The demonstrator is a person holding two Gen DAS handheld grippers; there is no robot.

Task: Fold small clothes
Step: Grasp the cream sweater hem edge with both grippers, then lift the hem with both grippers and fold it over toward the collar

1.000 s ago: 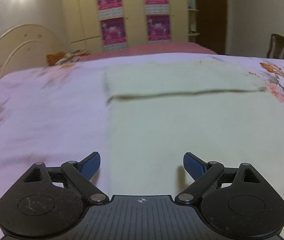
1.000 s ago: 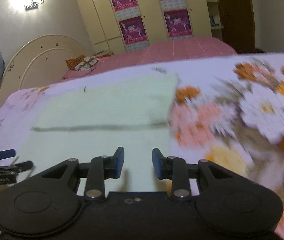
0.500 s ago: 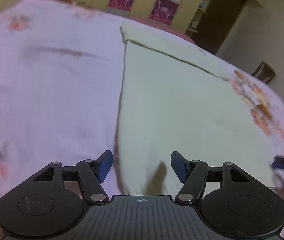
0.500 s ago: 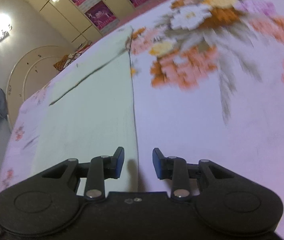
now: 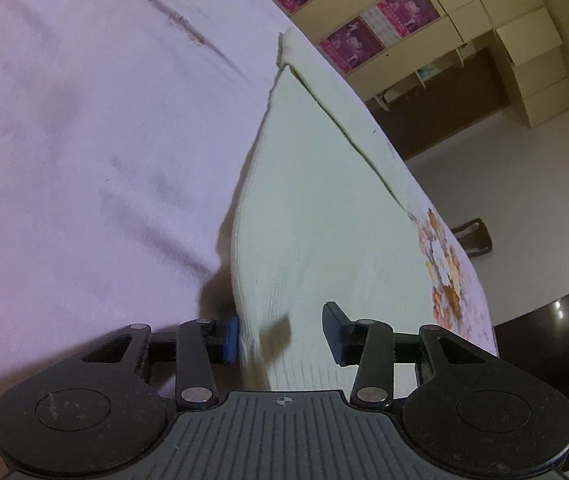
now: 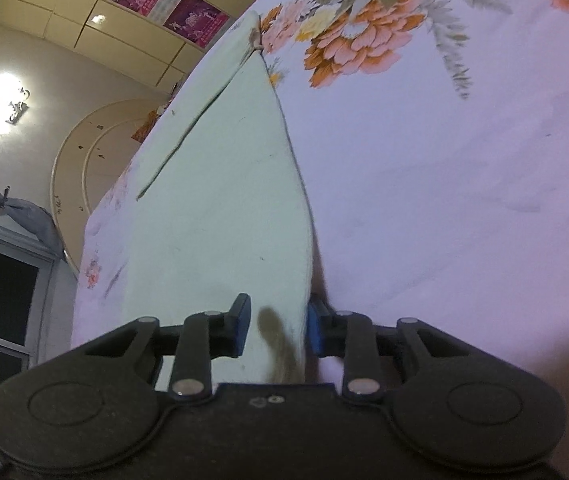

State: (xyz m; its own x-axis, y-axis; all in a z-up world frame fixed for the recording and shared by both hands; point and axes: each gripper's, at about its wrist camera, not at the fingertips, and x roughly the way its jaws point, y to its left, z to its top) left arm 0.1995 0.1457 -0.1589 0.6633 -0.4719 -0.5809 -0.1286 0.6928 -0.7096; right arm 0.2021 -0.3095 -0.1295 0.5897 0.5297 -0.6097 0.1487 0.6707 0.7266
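A pale green cloth [image 5: 324, 200] lies flat on the lilac bedsheet, with its far part folded over along a dark line. My left gripper [image 5: 282, 336] is at the cloth's near left edge. Its jaws are closing, with the edge between them: the left pad [image 5: 230, 338] touches the rim and the right pad [image 5: 332, 334] stands clear over the cloth. In the right wrist view the same cloth [image 6: 224, 200] has its near right edge between the closing jaws of my right gripper [image 6: 277, 326], and a gap still shows between the pads.
The bedsheet [image 5: 84, 160] carries an orange flower print [image 6: 348, 40] to the right of the cloth. A cream wardrobe with pink posters [image 5: 364, 36], a curved headboard [image 6: 84, 168], a chair [image 5: 472, 236] and a dark surface [image 5: 544, 360] stand around the bed.
Both grippers rolled and dropped to the cloth's near corners. The left jaws narrowed around the left edge, and the right jaws now straddle the right edge.
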